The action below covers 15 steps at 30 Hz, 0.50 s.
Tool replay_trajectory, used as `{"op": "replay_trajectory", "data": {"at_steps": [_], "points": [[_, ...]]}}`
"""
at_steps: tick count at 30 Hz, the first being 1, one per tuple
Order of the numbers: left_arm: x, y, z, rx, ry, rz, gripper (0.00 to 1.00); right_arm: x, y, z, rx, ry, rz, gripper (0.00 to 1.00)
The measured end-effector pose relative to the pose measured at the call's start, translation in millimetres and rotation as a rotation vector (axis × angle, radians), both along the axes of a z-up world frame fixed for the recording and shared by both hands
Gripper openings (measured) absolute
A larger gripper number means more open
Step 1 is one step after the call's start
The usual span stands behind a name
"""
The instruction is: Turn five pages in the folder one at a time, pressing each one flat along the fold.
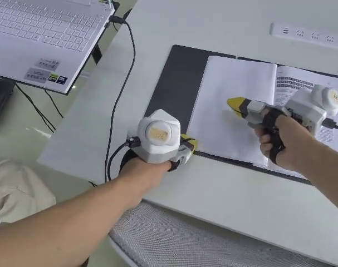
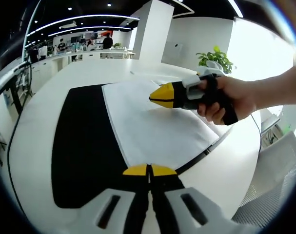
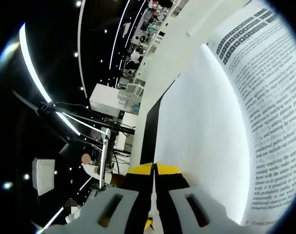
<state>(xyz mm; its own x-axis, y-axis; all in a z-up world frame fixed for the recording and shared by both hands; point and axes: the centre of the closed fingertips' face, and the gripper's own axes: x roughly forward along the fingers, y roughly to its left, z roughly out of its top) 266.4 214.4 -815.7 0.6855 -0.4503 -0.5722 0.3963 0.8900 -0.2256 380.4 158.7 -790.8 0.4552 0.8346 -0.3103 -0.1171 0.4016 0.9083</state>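
Folder [image 1: 171,83] lies open on the bench [image 1: 213,194], towards its front edge, with a blank page [image 1: 224,78] on the left and a printed page [image 1: 297,80] on the right. The right hand-held gripper [image 1: 234,104], jaws closed and empty, is over the blank page; contact cannot be told. The left hand-held gripper [image 1: 188,146], jaws likewise closed on nothing, is at the folder's front left corner.

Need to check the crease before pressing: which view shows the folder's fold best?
Right gripper view: the fold runs close and long between the blank page and the printed page. Head view shows its upper part above the right gripper. In the left gripper view, that gripper covers it.
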Motion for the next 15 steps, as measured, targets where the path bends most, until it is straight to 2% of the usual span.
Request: {"op": "replay_trajectory", "data": {"at_steps": [2, 7, 11, 13, 15], "points": [[0.8, -0.2, 0.0, -0.005, -0.002, 0.005, 0.0, 11.6, -8.2, -0.2, 0.026, 0.018, -0.037, 0.0], [2.2, -0.4, -0.2, 0.009, -0.005, -0.002, 0.0, 30.5, -28.2, -4.9, 0.024, 0.045, -0.082, 0.0], [3.1, -0.9, -0.2, 0.017, -0.007, -0.008, 0.0, 47.5, -42.9, -7.1, 0.048, 0.073, -0.139, 0.0], [3.3, -1.0, 0.0, 0.02, -0.008, -0.007, 0.0, 55.1, -48.1, -7.0, 0.081, 0.1, -0.17, 0.0], [3.4, -1.1, -0.2, 0.022, -0.01, -0.008, 0.0, 63.6, -53.2, -7.5, 0.098, 0.103, -0.186, 0.0]]}}
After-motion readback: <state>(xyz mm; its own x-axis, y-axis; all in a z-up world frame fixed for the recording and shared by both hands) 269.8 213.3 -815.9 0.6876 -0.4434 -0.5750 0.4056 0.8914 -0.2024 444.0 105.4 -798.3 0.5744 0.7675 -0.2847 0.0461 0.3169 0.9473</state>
